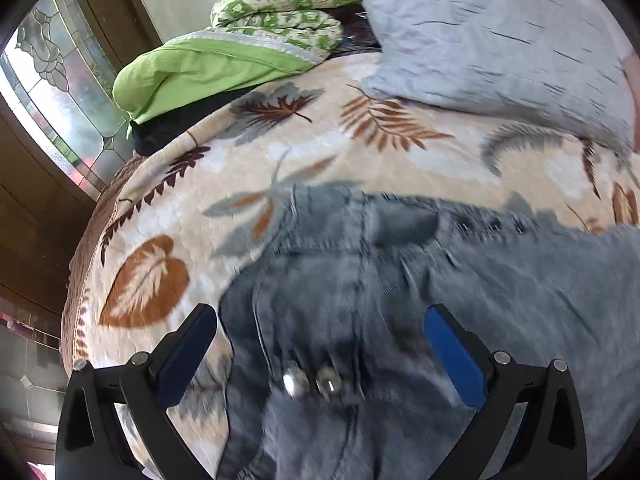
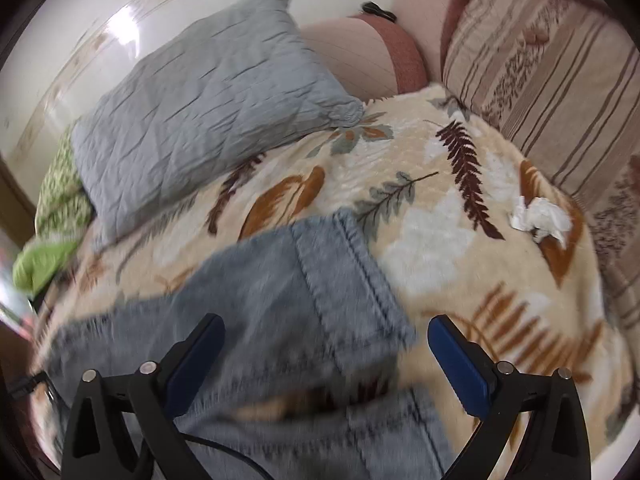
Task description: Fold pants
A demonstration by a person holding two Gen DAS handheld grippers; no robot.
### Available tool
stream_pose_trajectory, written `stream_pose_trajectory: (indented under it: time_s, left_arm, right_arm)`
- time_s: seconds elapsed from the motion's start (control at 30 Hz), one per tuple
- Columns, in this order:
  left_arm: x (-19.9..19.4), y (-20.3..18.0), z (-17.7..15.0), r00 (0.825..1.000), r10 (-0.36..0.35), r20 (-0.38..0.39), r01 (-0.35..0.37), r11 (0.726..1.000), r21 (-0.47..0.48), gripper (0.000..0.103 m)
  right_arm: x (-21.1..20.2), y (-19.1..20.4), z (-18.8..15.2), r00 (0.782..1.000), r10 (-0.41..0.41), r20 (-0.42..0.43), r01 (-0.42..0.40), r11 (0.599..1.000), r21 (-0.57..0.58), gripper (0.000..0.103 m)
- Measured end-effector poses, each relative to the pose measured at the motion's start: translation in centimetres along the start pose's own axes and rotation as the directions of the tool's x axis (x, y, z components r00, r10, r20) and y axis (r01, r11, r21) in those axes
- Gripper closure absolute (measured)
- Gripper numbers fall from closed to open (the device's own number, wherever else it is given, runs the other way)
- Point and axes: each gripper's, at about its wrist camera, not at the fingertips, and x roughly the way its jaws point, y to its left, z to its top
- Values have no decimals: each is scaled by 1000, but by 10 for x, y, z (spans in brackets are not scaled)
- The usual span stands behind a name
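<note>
1. Left wrist view: no readable writing. The left gripper point(image 1: 320, 344) is spread wide, holding nothing, over blurred grey-blue denim pants point(image 1: 360, 300) with 2 metal buttons point(image 1: 312, 382) at 6 o'clock. The pants run toward 3 o'clock on a fleecy leaf-print blanket point(image 1: 168, 240); a grey pillow point(image 1: 500, 40) lies at 1 o'clock.
2. Right wrist view: the right gripper point(image 2: 326, 354) is also wide and empty above a stitched pant hem point(image 2: 344, 272). Crumpled white tissue point(image 2: 540, 218) sits at 3 o'clock.

pants point(image 1: 360, 280) on blanket point(image 1: 168, 216), pillow point(image 2: 200, 100) behind
</note>
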Motion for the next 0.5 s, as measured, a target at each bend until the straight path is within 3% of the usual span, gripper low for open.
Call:
stream_pose_trajectory:
  time_s: [0.07,0.17,0.4,0.47,0.5]
  left_arm:
    - [15,5,18,1000,-1,-30,1,1000,-14,0]
    - [37,10,40,994,-35,-99,33,999,-24,0]
    - [77,28,79,985,-50,-167,37,996,-80,0]
    - [89,33,84,980,-67,-186,47,993,-109,4]
    - [95,34,85,978,-70,-197,47,991,-121,12]
  right_arm:
    - [19,-7,20,1000,22,5,-22,999,23,1]
    - [46,-7,40,1000,-19,-6,19,1000,-15,2]
    - [115,-21,66,996,7,-94,-3,999,51,14]
    - [128,-22,70,993,-1,-122,8,998,60,17]
    - [135,-22,71,990,2,-141,6,998,60,21]
